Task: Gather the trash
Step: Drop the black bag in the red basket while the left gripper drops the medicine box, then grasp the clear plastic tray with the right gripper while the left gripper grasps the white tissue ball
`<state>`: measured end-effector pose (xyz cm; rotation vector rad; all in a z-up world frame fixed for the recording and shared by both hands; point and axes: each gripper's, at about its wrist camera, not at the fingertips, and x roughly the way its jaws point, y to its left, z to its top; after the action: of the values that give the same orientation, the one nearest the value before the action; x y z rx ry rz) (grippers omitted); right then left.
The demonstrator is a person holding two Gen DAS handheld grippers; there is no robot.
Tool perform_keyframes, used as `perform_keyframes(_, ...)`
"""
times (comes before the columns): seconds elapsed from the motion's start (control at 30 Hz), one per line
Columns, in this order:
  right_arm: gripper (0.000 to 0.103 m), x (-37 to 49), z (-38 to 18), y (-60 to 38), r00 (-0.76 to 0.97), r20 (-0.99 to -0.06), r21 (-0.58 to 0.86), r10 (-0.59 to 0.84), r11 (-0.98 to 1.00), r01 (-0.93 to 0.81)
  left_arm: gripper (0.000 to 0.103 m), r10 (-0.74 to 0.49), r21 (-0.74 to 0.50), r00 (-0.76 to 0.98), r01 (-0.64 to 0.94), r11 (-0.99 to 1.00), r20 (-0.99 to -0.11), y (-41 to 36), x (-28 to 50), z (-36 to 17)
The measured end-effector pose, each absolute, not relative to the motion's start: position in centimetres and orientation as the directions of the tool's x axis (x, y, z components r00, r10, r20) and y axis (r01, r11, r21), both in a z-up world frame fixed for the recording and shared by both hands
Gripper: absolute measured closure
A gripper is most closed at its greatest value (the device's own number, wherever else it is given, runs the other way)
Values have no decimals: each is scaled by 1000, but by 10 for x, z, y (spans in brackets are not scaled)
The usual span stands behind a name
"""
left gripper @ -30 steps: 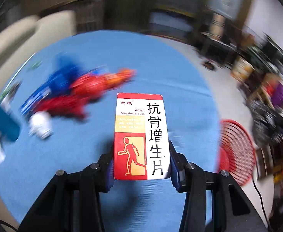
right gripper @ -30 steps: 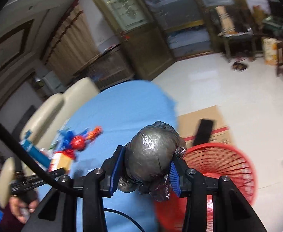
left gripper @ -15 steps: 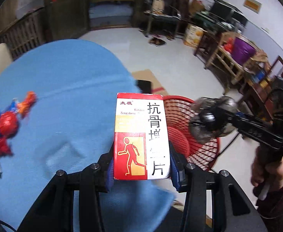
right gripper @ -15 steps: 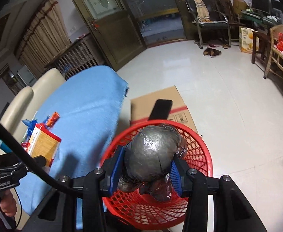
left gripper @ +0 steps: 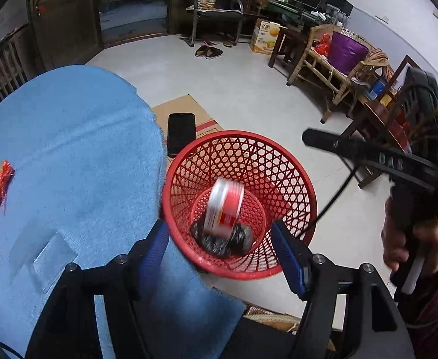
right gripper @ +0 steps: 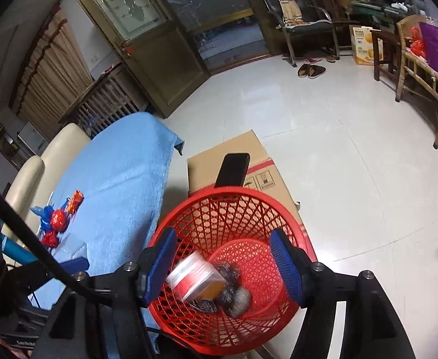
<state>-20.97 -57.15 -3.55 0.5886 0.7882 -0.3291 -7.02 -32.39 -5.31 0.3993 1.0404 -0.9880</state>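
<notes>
Though blurred, box [left gripper: 224, 208] in basket [left gripper: 281, 166], below left claw [left gripper: 220, 249].

The red openwork plastic basket [left gripper: 278, 161] looks glossy; at its nine o'clock the blue terry cloth [left gripper: 78, 149] is matt and rough; the pale tiled floor [right gripper: 323, 104] shines.

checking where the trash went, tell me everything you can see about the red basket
The red basket is round, open-topped plastic lattice, upright on the floor beside the blue-covered table, against a cardboard box. Inside sit a motion-blurred medicine box and a crumpled dark bag. The open left gripper and right gripper are above it, not touching.
</notes>
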Motion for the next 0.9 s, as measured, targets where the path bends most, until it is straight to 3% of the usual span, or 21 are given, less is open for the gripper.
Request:
perform_keyframes(0.3,34,-183,-31,-548,681,-732,402,3,809,429,32,-452,-79,303,754,652,-839,-238,-52,-41)
perform_keyframes(0.57,34,-126,-27,-475,649,-749,399,134,874,279,32,-308,-59,494,457,887,-813,-103,-7,-38)
perform_keyframes(0.73,35,-88,-30,-422,598,-745,471,296,868,157,32,-149,1,571,254,967,-808,-20,10,-47)
perform_keyframes(0.9,34,-54,-42,-372,494,-729,582,474,809,83,32,-107,-23,590,148,989,-801,24,25,-50)
